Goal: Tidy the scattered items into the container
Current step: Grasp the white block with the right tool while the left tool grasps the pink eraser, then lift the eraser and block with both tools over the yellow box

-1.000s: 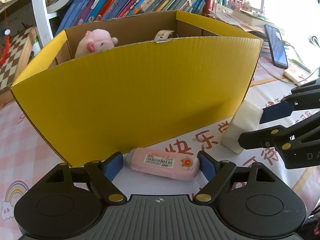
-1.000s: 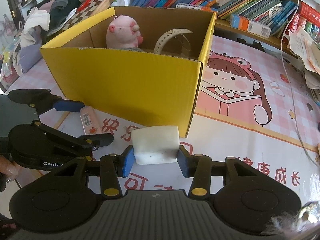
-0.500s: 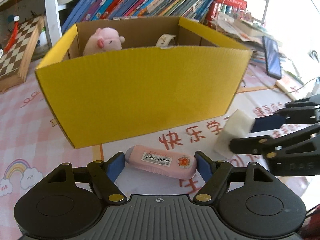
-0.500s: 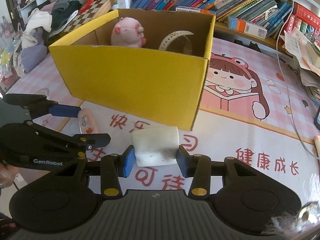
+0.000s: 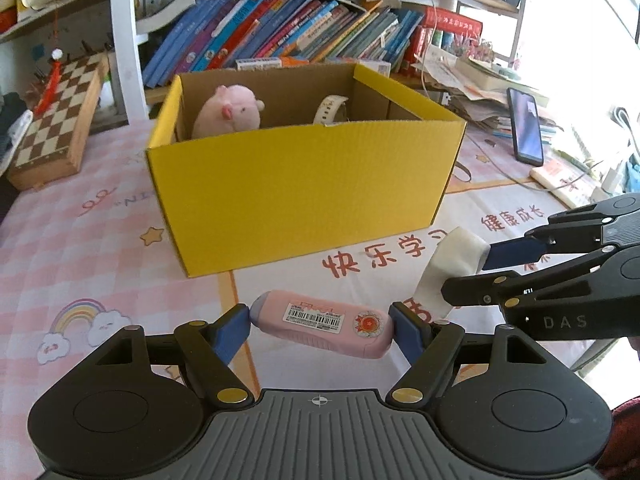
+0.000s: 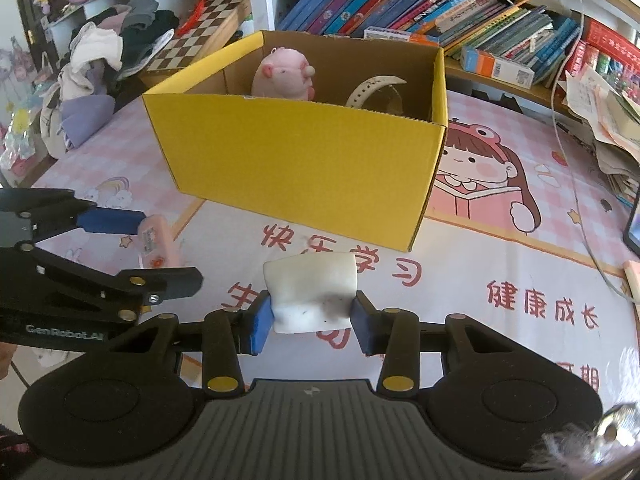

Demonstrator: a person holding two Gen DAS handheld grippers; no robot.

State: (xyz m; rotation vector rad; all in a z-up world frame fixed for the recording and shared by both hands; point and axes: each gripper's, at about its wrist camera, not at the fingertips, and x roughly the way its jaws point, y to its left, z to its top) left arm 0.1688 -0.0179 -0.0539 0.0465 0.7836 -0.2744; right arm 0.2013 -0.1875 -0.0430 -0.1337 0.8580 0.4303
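Note:
My left gripper [image 5: 320,326] is shut on a pink case with a barcode label [image 5: 320,322], held above the mat in front of the yellow cardboard box [image 5: 304,196]. My right gripper [image 6: 312,318] is shut on a white sponge block [image 6: 310,294], also held above the mat in front of the box [image 6: 296,160]. In the left wrist view the right gripper with the sponge [image 5: 452,264] is at the right. In the right wrist view the left gripper with the pink case [image 6: 154,240] is at the left. The box holds a pink plush pig [image 5: 230,110] and a white strap [image 5: 330,108].
A bookshelf full of books [image 5: 300,32] stands behind the box. A chessboard [image 5: 52,116] lies at the back left. A phone [image 5: 524,132], papers and cables lie at the right. A pile of clothes [image 6: 104,60] is at the far left.
Both grippers have risen and drawn back from the box with their items held; the box now looks smaller and its inside shows more.

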